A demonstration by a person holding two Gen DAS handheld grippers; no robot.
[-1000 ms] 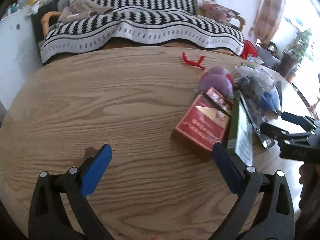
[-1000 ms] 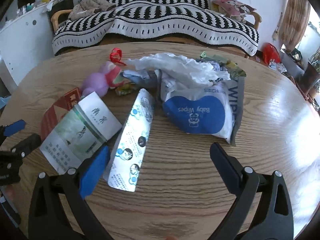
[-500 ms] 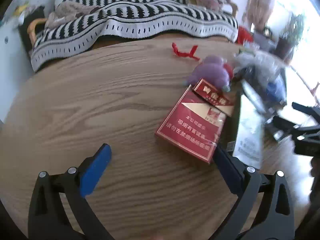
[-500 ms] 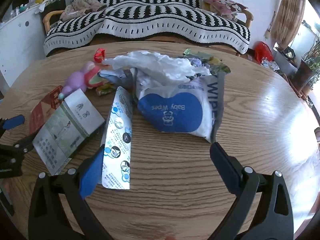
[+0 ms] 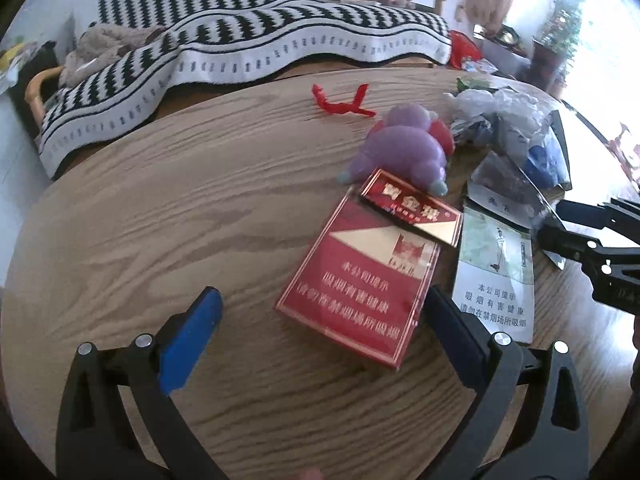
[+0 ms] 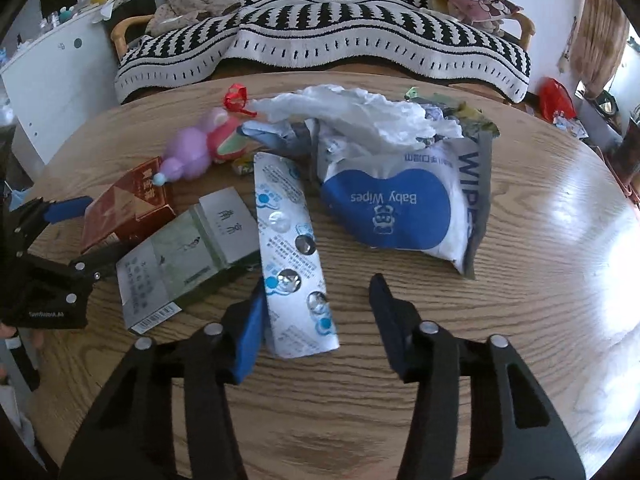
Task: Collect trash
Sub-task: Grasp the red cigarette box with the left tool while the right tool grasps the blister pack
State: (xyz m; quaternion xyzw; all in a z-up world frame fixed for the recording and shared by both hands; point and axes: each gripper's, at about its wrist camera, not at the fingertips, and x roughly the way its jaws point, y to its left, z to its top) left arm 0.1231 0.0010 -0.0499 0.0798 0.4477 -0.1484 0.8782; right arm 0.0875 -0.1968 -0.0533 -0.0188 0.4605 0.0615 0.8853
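right tongs [image 6: 320, 304] closing – blister pack [image 6: 294, 254] between, left tongs [image 5: 320, 312] wide

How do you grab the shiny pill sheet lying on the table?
Pinch the pill sheet across its narrow width near the close end, coming down from above. It lies flat and long, pointing away, so its two long edges are the easiest to squeeze. The right tool already straddles that end, blue pad at one edge, its jaws just closing but not yet pressing both sides.
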